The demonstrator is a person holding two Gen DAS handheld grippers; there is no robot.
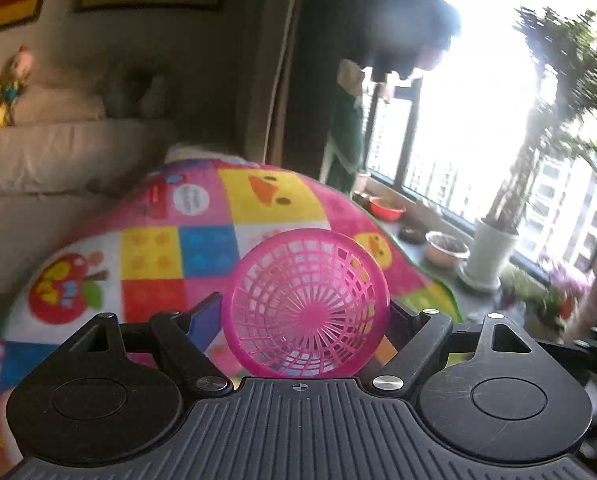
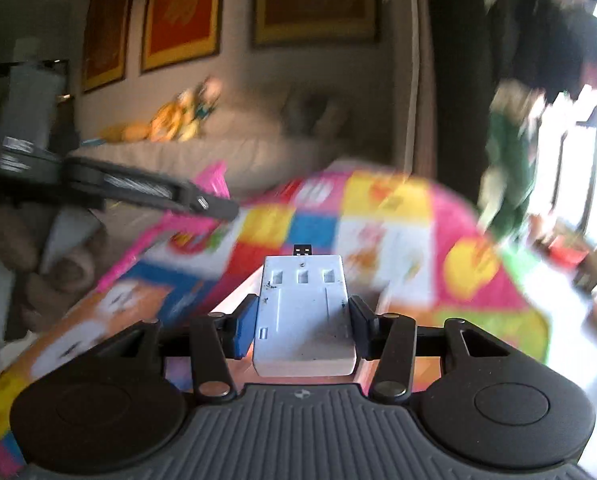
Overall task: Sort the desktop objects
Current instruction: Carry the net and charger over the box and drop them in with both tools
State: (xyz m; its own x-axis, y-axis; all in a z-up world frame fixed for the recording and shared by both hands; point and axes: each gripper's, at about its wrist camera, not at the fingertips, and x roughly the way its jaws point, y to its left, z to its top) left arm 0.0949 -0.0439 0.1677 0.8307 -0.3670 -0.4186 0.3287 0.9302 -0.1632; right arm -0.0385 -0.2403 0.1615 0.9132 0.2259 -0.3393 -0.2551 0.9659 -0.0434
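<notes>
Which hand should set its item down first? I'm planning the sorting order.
Probably right: the right gripper clamps a compact white block. The left gripper holds the pink basket, the likely container.

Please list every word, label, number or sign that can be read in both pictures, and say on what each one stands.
None can be read.
White round label on the colourful mat: print too blurred.
Label on the left gripper's body, right wrist view: blurred.
White block: no text visible.
Pink basket: no text.

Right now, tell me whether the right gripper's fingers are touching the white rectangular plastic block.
Touching. The right wrist view shows the right gripper with both fingers pressed against the white rectangular plastic block's sides, no gap visible.
</notes>
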